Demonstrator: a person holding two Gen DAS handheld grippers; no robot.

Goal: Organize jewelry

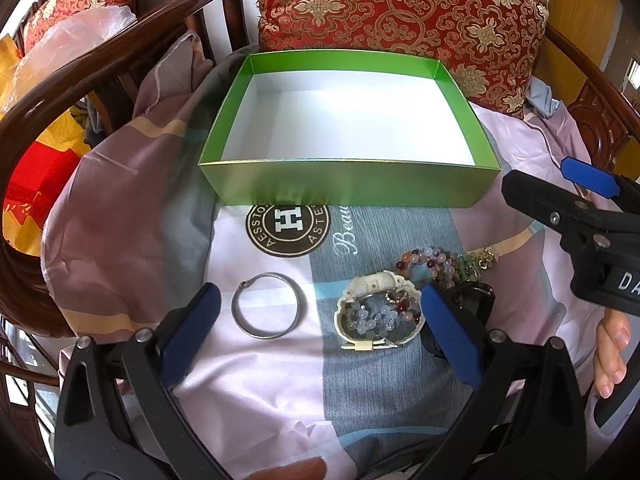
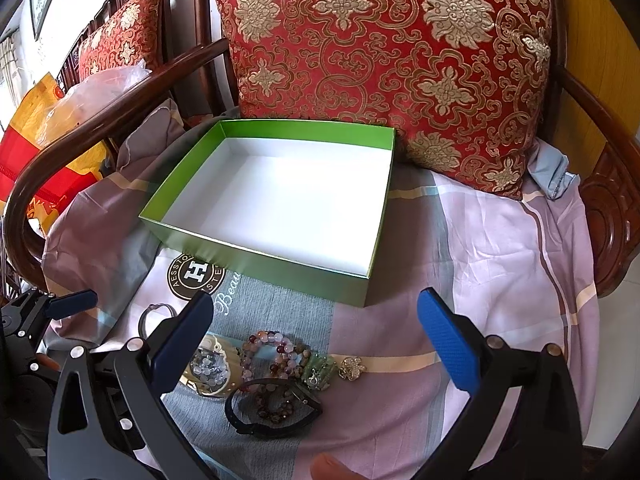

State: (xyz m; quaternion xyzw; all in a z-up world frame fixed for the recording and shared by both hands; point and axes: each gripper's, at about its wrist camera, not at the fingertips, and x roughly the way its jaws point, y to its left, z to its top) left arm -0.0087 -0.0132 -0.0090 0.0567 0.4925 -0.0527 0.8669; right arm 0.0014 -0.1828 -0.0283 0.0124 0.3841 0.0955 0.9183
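A green box (image 1: 348, 184) with a white inside was seen lying open and empty on a patterned sheet (image 1: 272, 372) spread over the seat of a dark wooden armchair (image 1: 100, 52), with a red and gold cushion (image 1: 404, 12) propped upright just behind the box. All the jewelry was laid on the sheet in front of the box, none of it inside. A plain silver bangle (image 1: 269, 305) was found in front of the box's left half, apart from the rest. A cream watch (image 1: 378, 312) was placed in front of the box's middle, with a pale bead bracelet (image 1: 370, 318) gathered inside its loop. A multicoloured bead bracelet (image 2: 272, 350) was set touching the watch, and a green pendant (image 2: 318, 372) and a small gold charm (image 2: 352, 368) were lined up beside it, in front of the box's right corner. A black band (image 2: 272, 406) with dark beads inside it was seen nearest the cameras, farthest from the box. The left tool (image 1: 320, 336) was held wide open low over the bangle and watch, nothing gripped. The right tool (image 2: 316, 344) was likewise held wide open above the bead cluster, nothing between its blue pads (image 2: 448, 344). A printed round logo (image 1: 287, 227) was visible on the sheet at the box's front wall
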